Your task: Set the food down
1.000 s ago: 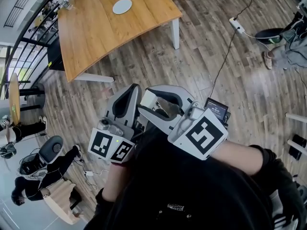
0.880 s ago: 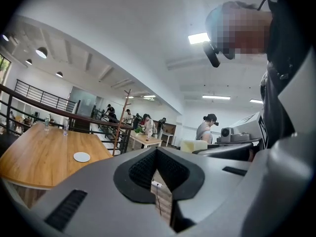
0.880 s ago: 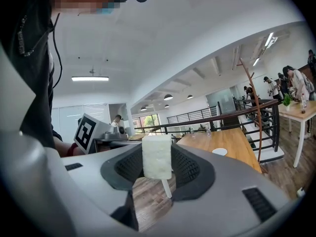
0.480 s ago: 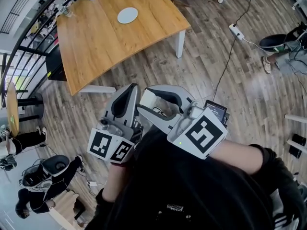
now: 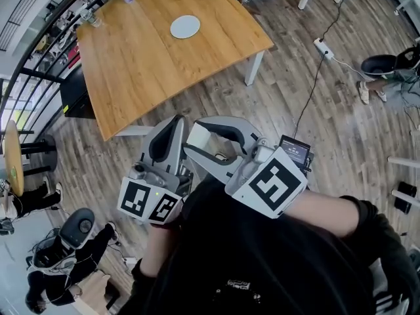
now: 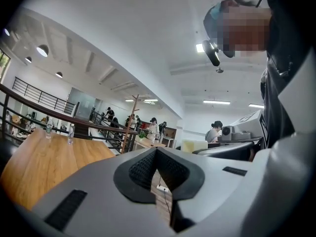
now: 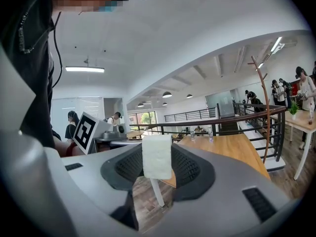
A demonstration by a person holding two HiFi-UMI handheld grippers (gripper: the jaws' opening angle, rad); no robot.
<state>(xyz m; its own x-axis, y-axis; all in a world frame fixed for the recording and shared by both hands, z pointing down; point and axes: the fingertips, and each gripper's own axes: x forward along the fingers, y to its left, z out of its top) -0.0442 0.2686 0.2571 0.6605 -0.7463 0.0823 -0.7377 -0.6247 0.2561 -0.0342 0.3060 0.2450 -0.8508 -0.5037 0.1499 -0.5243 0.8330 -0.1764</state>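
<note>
Closest to us, at the bottom of the head view, is our dark-sleeved torso, with both tools held up just in front of it. The left gripper (image 5: 173,131) sits left of centre, its jaws pressed together with nothing between them; in its own view the dark pads meet in a point. Just beside it on the right, the right gripper (image 5: 195,138) has its jaws partly apart and pinching a white block of food (image 7: 157,157), which stands upright between the ribbed pads. The food is up in the air over the wood plank floor (image 5: 275,104), well apart from any surface. A small screen device (image 5: 295,152) shows right of the right gripper.

Farther off, in the upper left of the frame, stands the wooden table (image 5: 138,64) on white legs, with a white plate (image 5: 185,26) on it and clear bottles (image 5: 92,20) near its far edge. A power strip (image 5: 323,47) lies on the floor at upper right.
</note>
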